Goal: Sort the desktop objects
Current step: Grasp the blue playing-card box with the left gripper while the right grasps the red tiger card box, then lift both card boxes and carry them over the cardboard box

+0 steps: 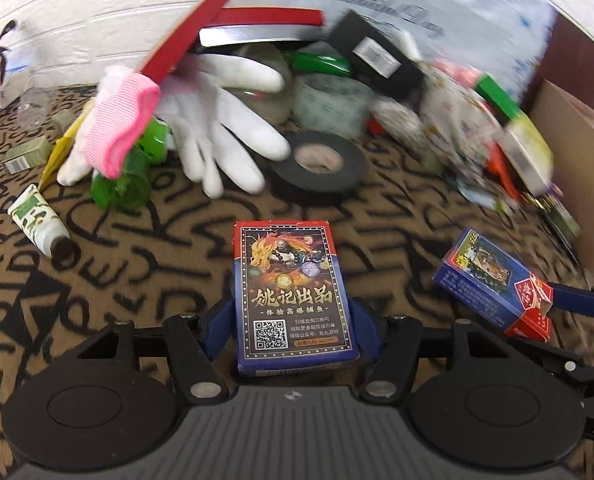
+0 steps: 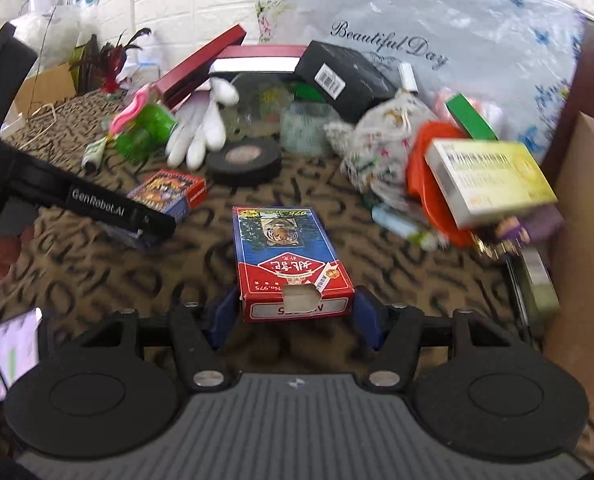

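My left gripper (image 1: 293,328) is shut on a dragon card box (image 1: 291,292), blue and red with a QR code, held between its blue fingers (image 1: 219,330) above the patterned cloth. My right gripper (image 2: 295,312) is shut on a tiger card box (image 2: 291,260), red and blue. In the left wrist view the tiger card box (image 1: 493,276) sits at the right with a blue finger behind it. In the right wrist view the dragon card box (image 2: 169,192) is at the left, under the left gripper's black body (image 2: 77,200).
A pile lies at the back: white glove (image 1: 221,136), black tape roll (image 1: 317,162), green bottle (image 1: 125,176), pink cloth (image 1: 117,128), red boxes (image 1: 193,36), black box (image 2: 343,78), clear tape roll (image 1: 331,100), tube (image 1: 39,220), yellow-white box (image 2: 489,176). A cardboard box (image 2: 589,240) stands at the right.
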A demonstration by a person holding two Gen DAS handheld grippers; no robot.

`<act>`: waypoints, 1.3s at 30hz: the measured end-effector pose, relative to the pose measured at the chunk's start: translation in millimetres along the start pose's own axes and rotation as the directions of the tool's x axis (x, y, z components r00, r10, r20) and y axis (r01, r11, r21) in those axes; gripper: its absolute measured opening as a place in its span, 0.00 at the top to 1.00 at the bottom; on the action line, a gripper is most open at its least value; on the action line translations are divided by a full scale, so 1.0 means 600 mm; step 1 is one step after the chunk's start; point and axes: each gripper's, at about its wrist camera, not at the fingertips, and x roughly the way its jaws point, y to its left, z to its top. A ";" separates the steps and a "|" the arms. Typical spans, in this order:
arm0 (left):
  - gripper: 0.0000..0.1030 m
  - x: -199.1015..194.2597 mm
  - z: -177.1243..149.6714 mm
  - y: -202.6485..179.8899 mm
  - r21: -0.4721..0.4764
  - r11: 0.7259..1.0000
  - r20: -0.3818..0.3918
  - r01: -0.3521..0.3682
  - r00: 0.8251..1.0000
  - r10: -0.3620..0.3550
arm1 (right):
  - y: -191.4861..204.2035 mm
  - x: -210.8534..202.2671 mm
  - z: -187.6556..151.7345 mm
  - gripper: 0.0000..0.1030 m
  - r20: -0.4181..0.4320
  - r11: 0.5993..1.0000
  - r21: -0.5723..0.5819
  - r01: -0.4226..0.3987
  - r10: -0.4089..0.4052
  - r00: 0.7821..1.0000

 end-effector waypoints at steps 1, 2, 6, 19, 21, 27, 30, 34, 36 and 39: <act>0.37 -0.006 -0.007 -0.002 0.011 1.000 -0.004 0.012 1.000 -0.012 | 0.003 -0.010 -0.009 0.41 -0.009 1.000 0.001 0.000 0.000 1.000; 0.37 -0.011 -0.013 -0.002 0.017 1.000 -0.008 0.022 1.000 -0.022 | 0.006 -0.019 -0.018 0.41 -0.018 1.000 0.002 -0.003 0.003 1.000; 0.37 -0.016 -0.020 -0.004 0.015 1.000 -0.012 0.016 1.000 -0.015 | 0.021 -0.034 -0.036 0.40 -0.045 1.000 -0.017 -0.013 0.012 0.999; 0.18 0.007 -0.003 -0.019 0.072 0.997 -0.027 -0.026 0.999 0.028 | 0.033 0.008 -0.004 0.25 -0.026 0.995 -0.104 0.005 -0.008 1.000; 0.18 0.009 -0.002 -0.021 0.074 0.997 -0.027 -0.029 0.999 0.031 | 0.036 0.016 -0.002 0.25 -0.024 0.994 -0.105 0.000 -0.002 1.000; 0.17 0.020 0.003 -0.025 0.084 0.996 -0.011 -0.033 0.999 0.034 | 0.039 0.019 -0.009 0.42 -0.014 0.996 -0.080 -0.033 0.032 0.999; 0.34 0.018 0.004 -0.030 0.099 0.995 0.004 -0.029 1.000 0.029 | 0.038 0.013 -0.012 0.43 -0.019 0.997 -0.072 -0.032 0.031 0.999; 0.40 0.013 0.001 -0.040 0.120 0.992 0.007 -0.035 0.999 0.035 | 0.035 -0.001 -0.022 0.43 -0.018 0.998 -0.048 -0.034 0.033 0.999; 0.40 0.007 -0.001 -0.045 0.121 0.992 -0.003 -0.027 1.000 0.027 | 0.031 -0.014 -0.030 0.43 -0.017 0.999 -0.036 -0.035 0.034 0.999; 0.40 -0.009 -0.005 -0.052 0.111 0.994 -0.021 0.009 1.000 -0.007 | 0.022 -0.050 -0.047 0.43 0.002 1.000 -0.011 -0.022 0.022 1.000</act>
